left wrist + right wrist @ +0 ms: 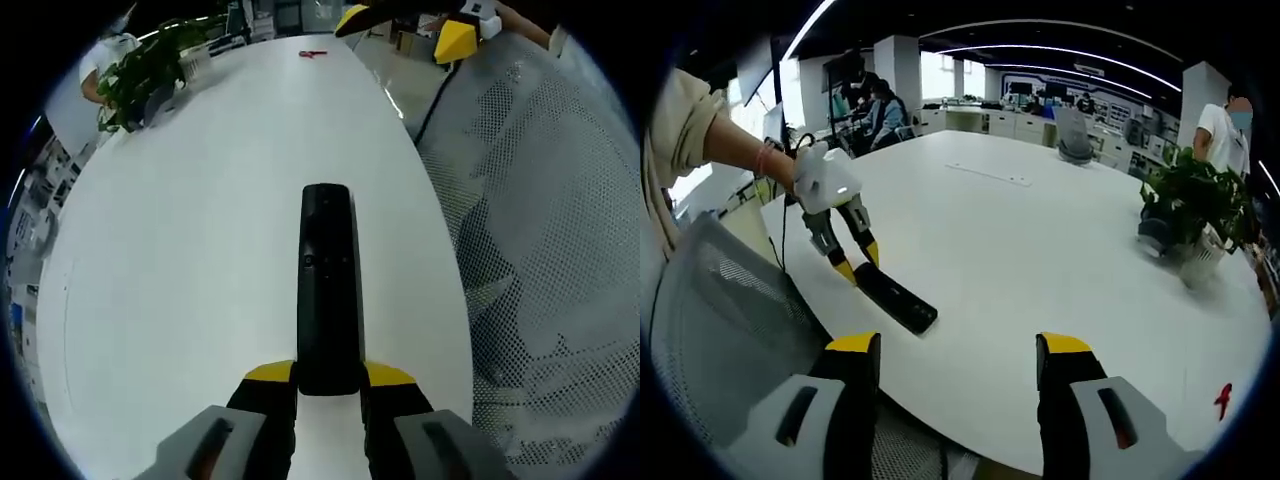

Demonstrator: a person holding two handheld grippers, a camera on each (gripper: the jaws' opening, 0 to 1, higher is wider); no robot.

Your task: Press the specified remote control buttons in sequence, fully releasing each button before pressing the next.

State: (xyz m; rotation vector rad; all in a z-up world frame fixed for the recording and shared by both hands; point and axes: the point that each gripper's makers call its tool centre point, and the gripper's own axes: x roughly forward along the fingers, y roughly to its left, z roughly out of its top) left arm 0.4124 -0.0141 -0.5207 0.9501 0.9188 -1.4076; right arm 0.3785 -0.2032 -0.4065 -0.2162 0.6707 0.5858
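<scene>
White tabletop (180,300) is stretching away under both my tools, and my left gripper (328,385) is clamping its yellow-tipped jaws on the near end of the black remote control (326,285), which is lying flat near the table's edge with its buttons too dark to make out. My right gripper (958,352) is hanging with jaws apart and empty over a mesh chair back (710,330). Farther off, a potted plant (1195,215) is sitting in a pot half hidden by leaves, and a small red object (1223,400) is lying by the rim, too small to identify.

Bare table (1040,250); plant (1195,205) far off.
</scene>
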